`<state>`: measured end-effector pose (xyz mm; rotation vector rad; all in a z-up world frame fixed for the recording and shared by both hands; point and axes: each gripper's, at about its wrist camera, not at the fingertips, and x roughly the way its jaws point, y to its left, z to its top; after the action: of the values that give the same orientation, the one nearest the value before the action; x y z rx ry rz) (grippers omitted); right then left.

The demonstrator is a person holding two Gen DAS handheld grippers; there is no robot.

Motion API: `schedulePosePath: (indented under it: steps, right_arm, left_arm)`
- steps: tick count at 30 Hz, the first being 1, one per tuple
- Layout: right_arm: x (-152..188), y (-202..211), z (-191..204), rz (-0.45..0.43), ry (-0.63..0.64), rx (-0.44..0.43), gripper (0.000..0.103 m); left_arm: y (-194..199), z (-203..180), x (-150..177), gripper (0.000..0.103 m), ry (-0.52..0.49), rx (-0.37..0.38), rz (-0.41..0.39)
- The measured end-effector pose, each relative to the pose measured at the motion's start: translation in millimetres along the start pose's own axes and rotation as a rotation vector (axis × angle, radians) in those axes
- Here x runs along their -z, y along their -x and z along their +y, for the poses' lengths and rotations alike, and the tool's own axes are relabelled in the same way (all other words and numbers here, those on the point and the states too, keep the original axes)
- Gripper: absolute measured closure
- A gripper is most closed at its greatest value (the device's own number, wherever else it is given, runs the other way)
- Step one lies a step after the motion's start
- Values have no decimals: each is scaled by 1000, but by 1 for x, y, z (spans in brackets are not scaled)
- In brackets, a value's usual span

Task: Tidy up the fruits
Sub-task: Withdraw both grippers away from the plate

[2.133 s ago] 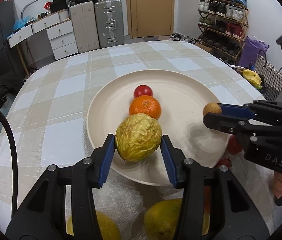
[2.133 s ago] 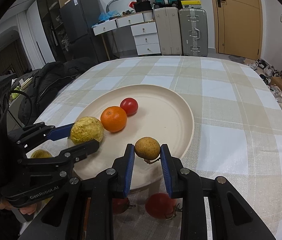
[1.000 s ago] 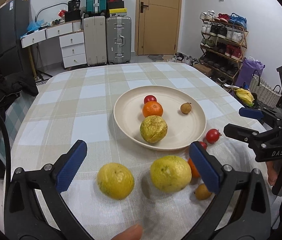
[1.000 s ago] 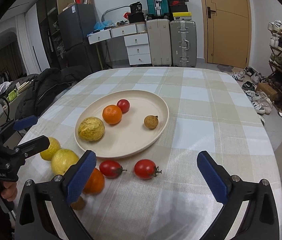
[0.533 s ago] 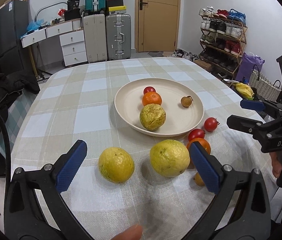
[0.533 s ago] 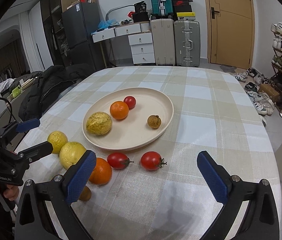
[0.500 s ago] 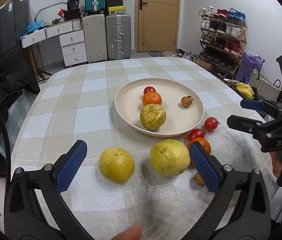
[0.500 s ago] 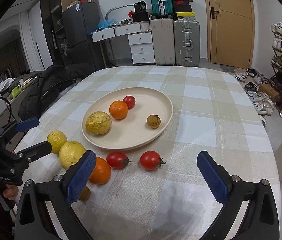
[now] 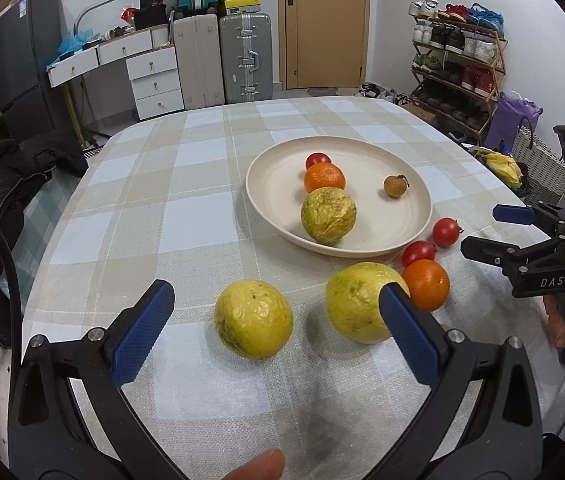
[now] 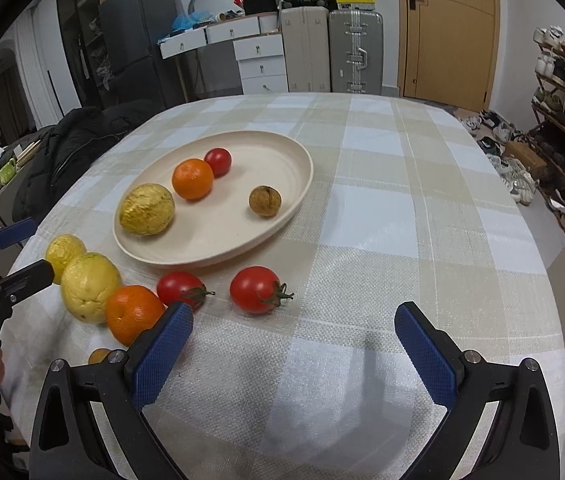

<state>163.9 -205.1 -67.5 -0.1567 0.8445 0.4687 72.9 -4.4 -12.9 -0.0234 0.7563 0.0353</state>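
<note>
Both grippers hover over the near edge of the worktop [image 10: 422, 208] with their fingers spread wide and nothing between them. In its own view, the left gripper [image 9: 278, 336] frames a yellow passion fruit [image 9: 253, 319] that lies on the checked cloth, and its right finger [image 9: 408, 340] partly covers a second yellow fruit [image 9: 356, 300]. Just beside that fruit sits an orange [image 9: 426, 285], and beyond it two red tomatoes [image 9: 418, 253] lie close to the near rim of the cream plate [image 9: 414, 216]. A small brown fruit [image 10: 100, 356] peeps out at the near edge, beside the orange. The plate stands toward the middle of the worktop and holds a wrinkled yellow passion fruit [image 9: 328, 215], an orange [image 9: 324, 178] and a tomato [image 9: 317, 160] in a row, with a brown longan [image 9: 395, 186] apart toward its right rim. The right gripper [image 10: 294, 356] hangs above bare cloth, near the right-hand tomato [image 10: 256, 290].
</note>
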Motion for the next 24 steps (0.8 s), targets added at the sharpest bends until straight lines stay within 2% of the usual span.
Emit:
schedulePosePath:
  steps: [7, 11, 17, 24]
  right_arm:
    - [-1, -16, 0, 65, 12, 89, 0]
    - [-1, -21, 2, 84, 21, 90, 0]
    - [-2, -28, 6, 105, 36, 118, 0]
    - [-4, -31, 8, 99, 39, 134, 1]
  left_arm:
    - [-3, 1, 1, 1, -14, -23, 2]
    - [-4, 0, 1, 1, -15, -12, 11]
    - [-8, 0, 4, 1, -31, -35, 31]
    - [-9, 6, 5, 1, -22, -41, 43]
